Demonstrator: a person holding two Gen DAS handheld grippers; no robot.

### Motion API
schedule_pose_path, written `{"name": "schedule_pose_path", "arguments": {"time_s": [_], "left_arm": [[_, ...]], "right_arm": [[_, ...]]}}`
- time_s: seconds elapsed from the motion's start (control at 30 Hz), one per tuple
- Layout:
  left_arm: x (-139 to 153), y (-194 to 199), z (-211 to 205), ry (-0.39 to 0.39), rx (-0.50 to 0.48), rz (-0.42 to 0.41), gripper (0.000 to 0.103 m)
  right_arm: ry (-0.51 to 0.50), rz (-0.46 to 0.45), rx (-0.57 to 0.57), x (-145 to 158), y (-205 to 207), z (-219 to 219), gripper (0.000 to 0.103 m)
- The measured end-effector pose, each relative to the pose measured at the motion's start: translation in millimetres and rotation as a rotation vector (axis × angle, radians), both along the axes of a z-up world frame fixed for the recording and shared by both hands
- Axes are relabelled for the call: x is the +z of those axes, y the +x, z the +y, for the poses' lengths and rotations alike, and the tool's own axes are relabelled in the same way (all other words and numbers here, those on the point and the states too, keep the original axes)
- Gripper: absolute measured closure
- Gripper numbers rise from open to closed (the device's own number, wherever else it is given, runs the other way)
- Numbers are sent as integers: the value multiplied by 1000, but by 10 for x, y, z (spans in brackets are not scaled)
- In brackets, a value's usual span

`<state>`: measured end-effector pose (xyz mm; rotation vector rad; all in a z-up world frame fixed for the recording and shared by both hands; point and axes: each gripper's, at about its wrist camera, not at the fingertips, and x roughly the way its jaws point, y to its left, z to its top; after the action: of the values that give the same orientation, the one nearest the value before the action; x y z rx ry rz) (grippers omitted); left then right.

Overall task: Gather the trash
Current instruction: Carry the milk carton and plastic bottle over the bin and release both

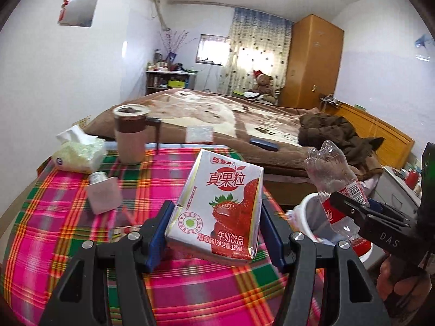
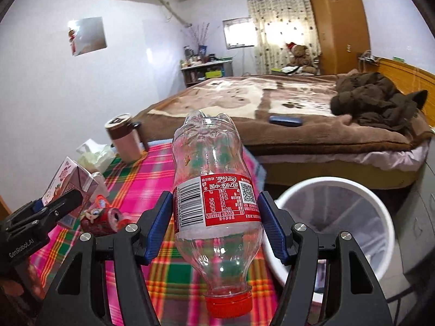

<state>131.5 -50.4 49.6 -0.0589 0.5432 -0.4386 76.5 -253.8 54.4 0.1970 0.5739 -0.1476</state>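
Gripping: left gripper [image 1: 214,233] on milk carton [image 1: 217,206]; right gripper [image 2: 214,228] on bottle [image 2: 214,203].

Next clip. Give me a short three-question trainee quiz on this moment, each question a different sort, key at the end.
1. True or false: the left tongs are closed on the strawberry milk carton.
2. Which way does the red cap of the cola bottle in the right tongs point? A. toward the camera B. toward the bed C. straight up
3. Fill in: the white bin stands to the ____ of the plaid table in the right wrist view.

Key: 1 true; 2 A; 3 right.
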Motion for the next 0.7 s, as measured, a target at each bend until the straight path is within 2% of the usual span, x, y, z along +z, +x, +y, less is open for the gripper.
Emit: {"name": "schedule_pose_path", "arguments": {"time_s": [0.7], "left_arm": [[13, -203, -1343, 29, -256, -8, 39]], "right_arm": [[6, -3, -270, -93, -490, -824, 38]]}}
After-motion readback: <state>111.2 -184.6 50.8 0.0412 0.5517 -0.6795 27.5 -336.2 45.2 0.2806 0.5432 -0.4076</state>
